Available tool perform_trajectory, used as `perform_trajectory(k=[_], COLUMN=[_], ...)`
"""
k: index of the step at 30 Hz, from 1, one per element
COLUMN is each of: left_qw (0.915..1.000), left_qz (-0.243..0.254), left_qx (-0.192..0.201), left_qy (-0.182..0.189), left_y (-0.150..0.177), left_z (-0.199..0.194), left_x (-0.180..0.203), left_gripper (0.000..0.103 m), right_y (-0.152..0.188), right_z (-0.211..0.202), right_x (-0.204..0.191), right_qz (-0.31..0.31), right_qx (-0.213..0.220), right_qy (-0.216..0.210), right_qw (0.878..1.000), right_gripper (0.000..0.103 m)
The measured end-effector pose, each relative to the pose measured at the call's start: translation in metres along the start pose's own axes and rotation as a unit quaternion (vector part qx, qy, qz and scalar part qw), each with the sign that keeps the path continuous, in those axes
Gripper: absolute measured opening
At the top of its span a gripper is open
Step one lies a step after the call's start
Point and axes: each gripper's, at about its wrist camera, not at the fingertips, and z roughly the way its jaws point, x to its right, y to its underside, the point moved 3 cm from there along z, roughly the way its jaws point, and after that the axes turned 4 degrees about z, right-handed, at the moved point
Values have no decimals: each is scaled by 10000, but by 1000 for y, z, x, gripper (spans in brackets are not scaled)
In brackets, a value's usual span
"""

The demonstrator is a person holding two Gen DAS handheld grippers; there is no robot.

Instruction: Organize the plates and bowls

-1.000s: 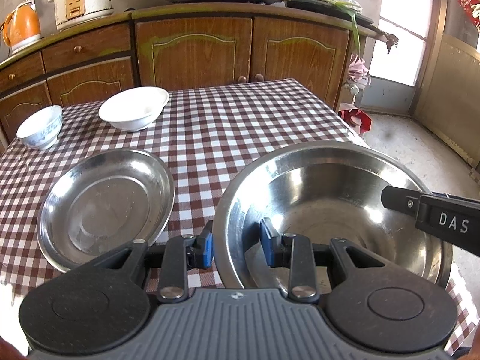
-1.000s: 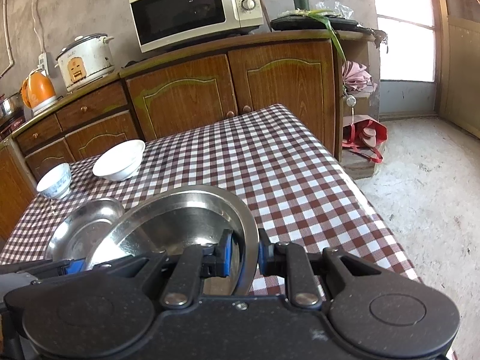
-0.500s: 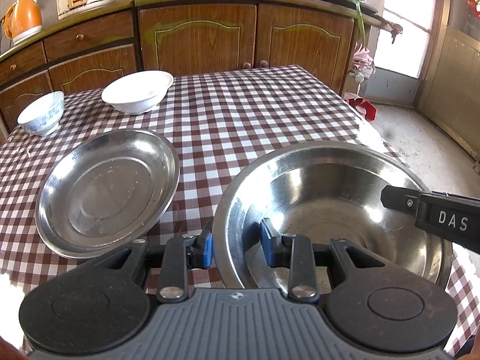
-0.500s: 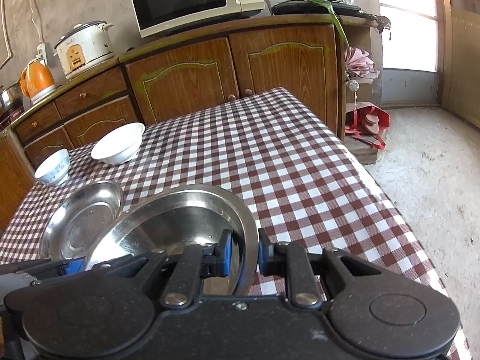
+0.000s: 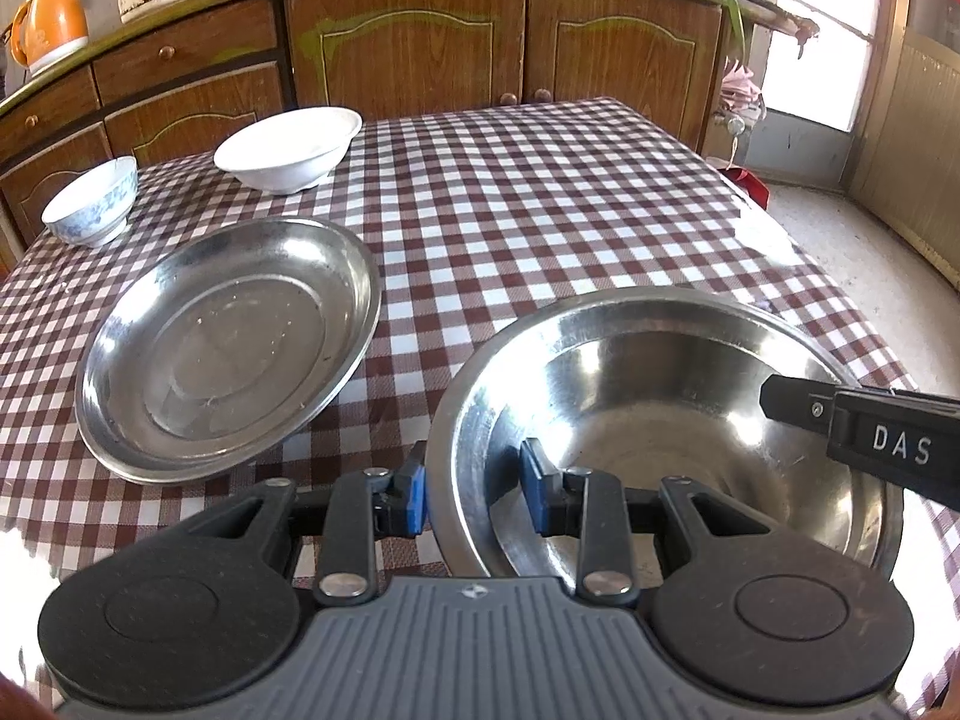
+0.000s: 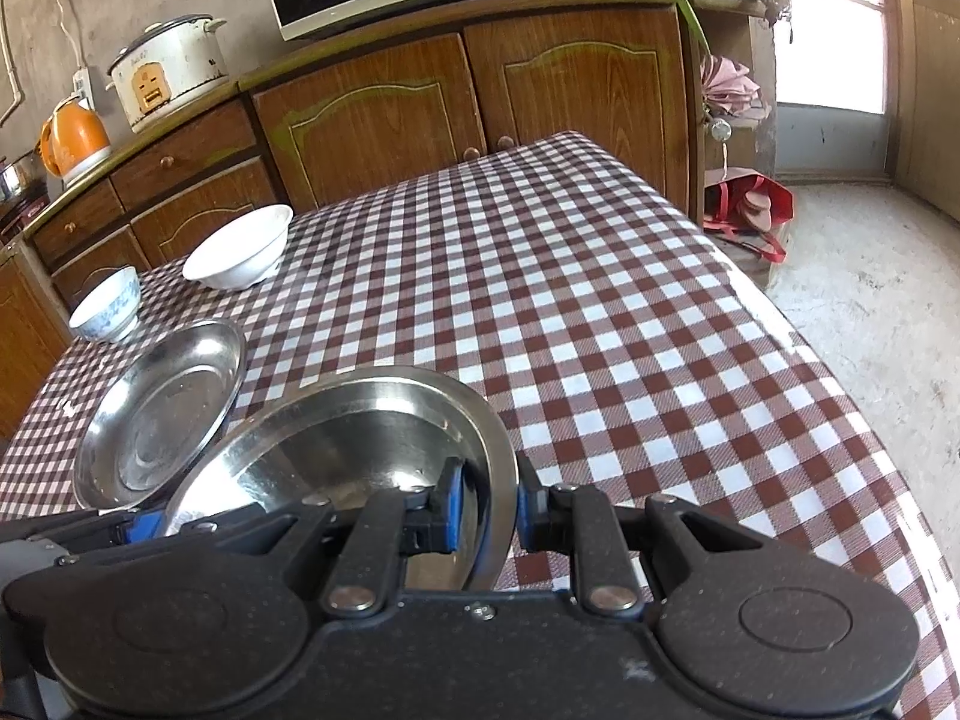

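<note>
So I've got the big steel bowl [image 5: 660, 420] gripped from both sides: my left gripper [image 5: 474, 483] is clamped on its near-left rim, one blue pad inside, one outside, and my right gripper [image 6: 486, 507] is pinched on the opposite rim the same way. It sits lower right in the left wrist view, and nothing's in it, just shiny metal.

Just left of it on the checkered desk [image 5: 540, 192] lies the steel plate [image 5: 231, 348], flat, with only some smudges or specks inside. Further up, upper left of the frame, there's the wide white bowl [image 5: 291, 147] and, near it at the far left edge, the small blue-patterned bowl [image 5: 93, 201]. Can't really see into either from this angle.
</note>
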Motion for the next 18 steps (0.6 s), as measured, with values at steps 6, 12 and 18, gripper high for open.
perform_trajectory(k=[6, 12, 18], left_qw=[10000, 9999, 9999], left_qz=[27, 26, 36], left_qx=[-53, -107, -127], left_qy=[-16, -33, -24], left_y=[4, 6, 7], left_z=[3, 7, 7], left_x=[-2, -3, -3], left_gripper=[33, 33, 33], right_y=[4, 7, 9], right_z=[6, 10, 12], right_x=[-1, -2, -1], right_qz=[-4, -4, -9], right_qx=[-75, -132, -162], right_qy=[-13, -12, -10], right_qw=[10000, 9999, 9999], right_gripper=[23, 23, 23])
